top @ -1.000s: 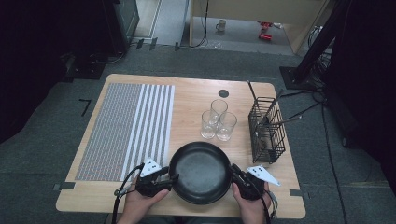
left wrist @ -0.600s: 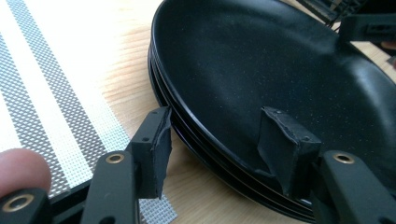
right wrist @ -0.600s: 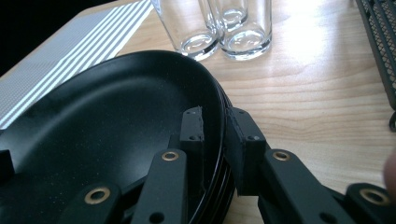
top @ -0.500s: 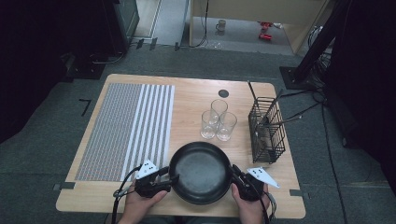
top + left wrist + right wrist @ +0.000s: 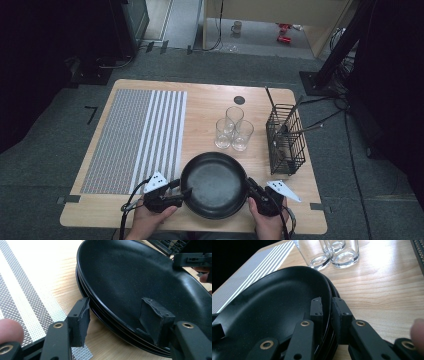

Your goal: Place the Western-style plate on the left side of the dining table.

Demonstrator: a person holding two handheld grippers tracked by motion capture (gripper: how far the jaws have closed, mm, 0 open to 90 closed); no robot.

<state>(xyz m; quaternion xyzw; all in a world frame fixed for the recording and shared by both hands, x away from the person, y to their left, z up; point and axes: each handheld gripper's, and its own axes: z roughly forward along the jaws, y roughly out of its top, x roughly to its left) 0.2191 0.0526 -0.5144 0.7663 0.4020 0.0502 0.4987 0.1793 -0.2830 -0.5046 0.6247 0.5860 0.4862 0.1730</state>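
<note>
From the high view, a stack of black plates (image 5: 216, 186) sat at the near edge of the wooden table (image 5: 210, 107), between the left gripper (image 5: 181, 194) and the right gripper (image 5: 249, 186), each held in a hand at the stack's rim. To the left lay a striped mat (image 5: 135, 137); beyond the plates stood three glasses (image 5: 233, 130), and to the right a wire basket (image 5: 286, 140) with utensils. The left gripper view showed what the high view could not: its jaws straddled the rim of the top plate, one pad inside the dish and one outside, both standing clear of the rim, and they had just been opening wider. It also made out several plates stacked together, and the right gripper (image 5: 192, 260) at the far rim. The right gripper view showed its jaws drawn close on the rim of the top plate, one pad inside and one outside, pinching it, with the glasses (image 5: 329, 252) just beyond.
</note>
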